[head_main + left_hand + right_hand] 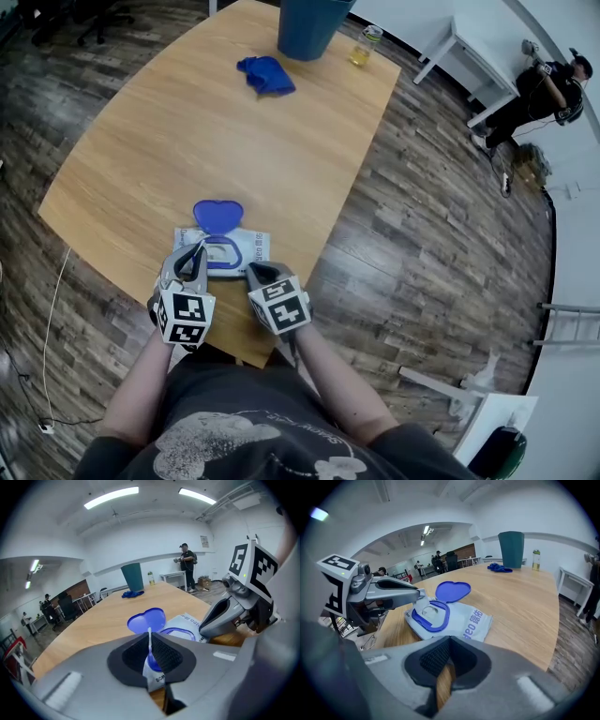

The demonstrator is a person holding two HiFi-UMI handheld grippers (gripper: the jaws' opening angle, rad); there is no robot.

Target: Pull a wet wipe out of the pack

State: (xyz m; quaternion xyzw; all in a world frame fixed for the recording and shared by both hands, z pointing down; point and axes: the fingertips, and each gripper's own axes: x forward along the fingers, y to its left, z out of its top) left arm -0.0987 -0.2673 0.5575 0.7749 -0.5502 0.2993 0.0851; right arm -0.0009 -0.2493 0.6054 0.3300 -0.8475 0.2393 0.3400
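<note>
Closest in, at 6 o'clock on the pale wooden desk [216, 141], the left gripper [194, 258] is clamping its jaws tight on a thin white sheet [149, 641]. That sheet is rising out of the blue-rimmed opening, and I'm reading it as the leading edge of the wet wipe. The right gripper [258, 273] is hovering just beside it at the desk's near edge, jaws closed with nothing in them, only bare wood showing below.

The soft, pale blue plastic wipe pack [246, 251] is lying flat near that 6 o'clock edge. Its blue heart-shaped lid [217, 216] is standing flipped open on the far side. I'm judging the wipe to be limp, damp and very light, so it is likely to stretch or tear if yanked. The spot to grip is right where the sheet leaves the opening, pulling straight up. The pack looks light and slick too. It is probably going to lift along with the wipe unless the free gripper is pressing down on its printed end, away from the opening.

Nothing is crowding the pack; the middle of the desk is open. Farther off at 12 o'clock a crumpled blue cloth [265, 75] is lying, with a tall dark blue bin [309, 23] behind it and a small glass jar of yellowish liquid [366, 47] at 1 o'clock. Well beyond, at 2 o'clock, a person in dark clothes [544, 89] is standing on the floor.
</note>
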